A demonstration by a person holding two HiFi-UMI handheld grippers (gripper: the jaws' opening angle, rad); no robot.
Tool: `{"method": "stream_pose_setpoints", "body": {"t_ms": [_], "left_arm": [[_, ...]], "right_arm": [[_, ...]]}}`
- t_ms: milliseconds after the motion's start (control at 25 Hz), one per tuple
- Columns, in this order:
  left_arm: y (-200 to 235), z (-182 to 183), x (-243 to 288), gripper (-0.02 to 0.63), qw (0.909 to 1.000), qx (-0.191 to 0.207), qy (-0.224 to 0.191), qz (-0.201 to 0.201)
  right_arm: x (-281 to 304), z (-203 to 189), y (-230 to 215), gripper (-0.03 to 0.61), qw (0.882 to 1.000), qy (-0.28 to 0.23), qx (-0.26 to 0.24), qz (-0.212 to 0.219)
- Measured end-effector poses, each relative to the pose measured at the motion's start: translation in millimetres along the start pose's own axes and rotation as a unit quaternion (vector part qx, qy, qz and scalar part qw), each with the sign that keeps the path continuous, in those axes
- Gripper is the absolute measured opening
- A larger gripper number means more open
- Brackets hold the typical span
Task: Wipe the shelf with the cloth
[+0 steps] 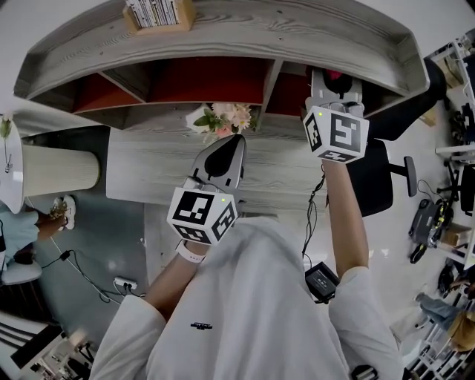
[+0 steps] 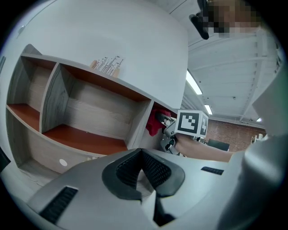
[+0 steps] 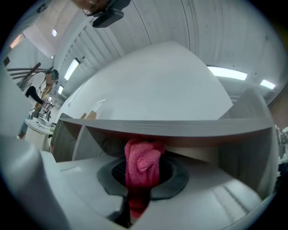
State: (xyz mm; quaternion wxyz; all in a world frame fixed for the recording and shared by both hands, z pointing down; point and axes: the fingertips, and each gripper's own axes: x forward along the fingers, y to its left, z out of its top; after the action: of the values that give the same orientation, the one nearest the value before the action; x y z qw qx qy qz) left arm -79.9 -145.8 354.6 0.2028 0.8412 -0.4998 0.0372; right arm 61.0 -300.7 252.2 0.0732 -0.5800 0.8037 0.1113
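The shelf [image 1: 223, 41] is grey wood with red-brown boards inside [image 2: 85, 140]. My right gripper [image 1: 335, 80] reaches into its right-hand compartment and is shut on a pinkish-red cloth [image 3: 143, 165], which bunches up between the jaws just under the grey top board [image 3: 180, 127]. From the left gripper view the cloth [image 2: 155, 122] shows as a red lump at the compartment mouth, next to the right gripper's marker cube [image 2: 192, 123]. My left gripper [image 1: 223, 159] hangs in front of the middle of the shelf, shut with nothing in it [image 2: 143, 167].
A bunch of pale flowers [image 1: 226, 117] stands on the grey ledge below the compartments. A wooden box of cards [image 1: 158, 13] sits on the shelf top. A white lampshade [image 1: 56, 171] is at the left, a black chair [image 1: 382, 174] at the right.
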Motion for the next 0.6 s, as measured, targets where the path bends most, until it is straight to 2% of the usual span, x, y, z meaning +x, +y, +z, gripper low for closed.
{"method": "stream_pose_setpoints", "body": {"t_ms": [120, 240, 400, 480, 600], "left_arm": [[-2.4, 5.1, -1.0, 0.000, 1.0000, 0.002, -0.007, -0.005], [1.5, 5.7, -1.4, 0.000, 1.0000, 0.005, -0.007, -0.005], [3.8, 4.6, -1.1, 0.000, 1.0000, 0.001, -0.006, -0.003], [3.1, 6.9, -2.0, 0.000, 0.9999, 0.001, -0.009, -0.005], [0.8, 7.9, -4.2, 0.000, 0.9999, 0.007, -0.009, -0.012]], "right_arm": [[-13.1, 0.6, -30.8, 0.058, 0.999, 0.005, 0.009, -0.036], [-22.4, 1.1, -42.1, 0.060, 0.999, 0.032, -0.007, -0.042], [-41.4, 3.9, -50.3, 0.060, 0.997, 0.031, 0.042, -0.065], [-52.4, 4.6, -46.8, 0.060, 0.996, 0.033, 0.070, -0.053], [-69.6, -2.3, -26.4, 0.060, 0.995, 0.074, 0.071, -0.008]]}}
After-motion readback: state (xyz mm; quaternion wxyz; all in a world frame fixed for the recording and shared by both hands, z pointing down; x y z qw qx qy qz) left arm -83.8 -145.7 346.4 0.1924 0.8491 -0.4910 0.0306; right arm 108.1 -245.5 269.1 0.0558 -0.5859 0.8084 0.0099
